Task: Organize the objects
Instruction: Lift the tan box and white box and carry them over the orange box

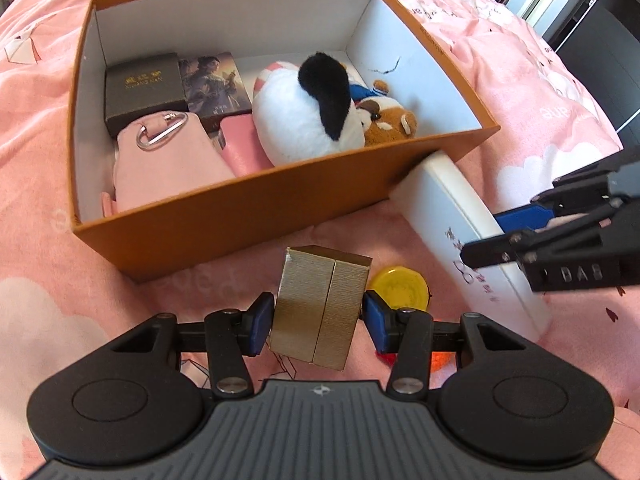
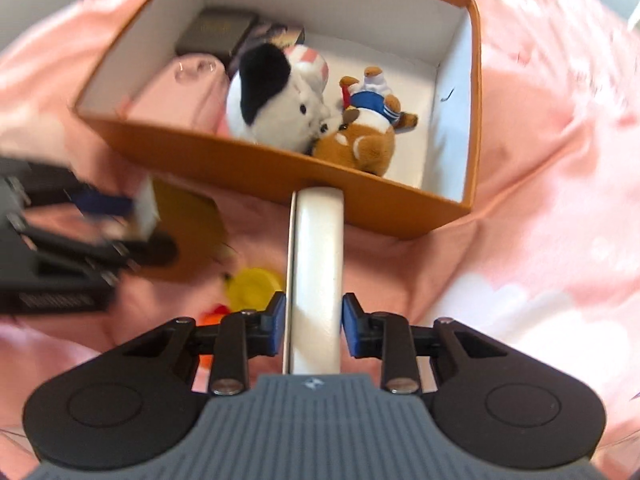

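On the pink bedspread (image 1: 48,128), the open orange cardboard box (image 1: 240,208) already holds plush toys, a pink pouch and two small boxes, so I judge the sorting partly done. My right hand-held gripper (image 2: 314,330) straddles the white hardcover book (image 2: 318,264) leaning on the box's wall; contact is unclear. My left hand-held gripper (image 1: 318,320) clamps the gold ribbed box (image 1: 320,308), lifted outside the box. A yellow round lid (image 1: 398,286) lies loose. Only the left view shows the book's lettering.

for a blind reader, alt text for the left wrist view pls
The left tongs hold a gold box above pink bedding, facing an open orange box of plush toys and small boxes.
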Tool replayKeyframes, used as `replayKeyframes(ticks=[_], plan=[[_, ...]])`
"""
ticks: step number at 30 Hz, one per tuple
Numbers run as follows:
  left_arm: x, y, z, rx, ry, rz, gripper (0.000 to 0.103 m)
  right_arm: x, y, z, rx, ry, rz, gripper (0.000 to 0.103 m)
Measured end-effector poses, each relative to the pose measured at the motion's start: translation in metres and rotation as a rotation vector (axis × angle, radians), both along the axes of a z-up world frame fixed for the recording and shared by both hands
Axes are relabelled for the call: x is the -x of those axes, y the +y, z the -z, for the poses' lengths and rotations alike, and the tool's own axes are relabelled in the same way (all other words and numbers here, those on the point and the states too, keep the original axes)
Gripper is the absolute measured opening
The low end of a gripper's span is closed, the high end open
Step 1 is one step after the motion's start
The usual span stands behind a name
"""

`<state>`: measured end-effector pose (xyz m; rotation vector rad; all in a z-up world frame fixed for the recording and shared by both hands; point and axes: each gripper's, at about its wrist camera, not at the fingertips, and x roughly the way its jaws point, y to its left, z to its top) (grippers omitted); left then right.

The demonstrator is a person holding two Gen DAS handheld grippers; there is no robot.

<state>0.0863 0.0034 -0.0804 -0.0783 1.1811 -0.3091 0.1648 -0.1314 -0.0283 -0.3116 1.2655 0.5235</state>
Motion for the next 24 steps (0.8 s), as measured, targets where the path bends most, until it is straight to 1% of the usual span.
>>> replayKeyframes(ticks=[5, 8, 12, 15, 16, 18, 20, 24], plan=[[-0.002, -0.002, 0.009, 0.005, 0.042, 0.003, 0.056, -0.018, -0.006, 0.022, -0.005, 0.075, 0.067, 0.031], [-0.005, -0.002, 0.014, 0.012, 0.065, -0.010, 0.056, -0.029, -0.001, 0.027, -0.010, 0.105, 0.072, 0.031], [-0.008, 0.000, 0.020, 0.030, 0.093, -0.031, 0.056, -0.032, 0.004, 0.033, -0.005, 0.111, 0.055, 0.032], [-0.007, 0.003, 0.020, 0.040, 0.092, -0.043, 0.056, -0.029, 0.002, 0.034, -0.002, 0.102, 0.054, 0.032], [-0.006, 0.003, 0.018, 0.042, 0.087, -0.047, 0.056, -0.019, -0.008, 0.031, -0.004, 0.094, 0.054, 0.032], [-0.004, 0.003, 0.012, 0.042, 0.076, -0.042, 0.056, -0.019, -0.014, 0.041, -0.020, 0.084, 0.057, 0.031], [0.000, 0.003, 0.003, 0.044, 0.060, -0.021, 0.056, -0.015, -0.020, 0.033, -0.033, 0.071, 0.057, 0.031], [0.005, -0.001, -0.023, 0.074, 0.013, 0.027, 0.056, -0.001, -0.030, 0.008, -0.053, 0.020, 0.057, 0.031]])
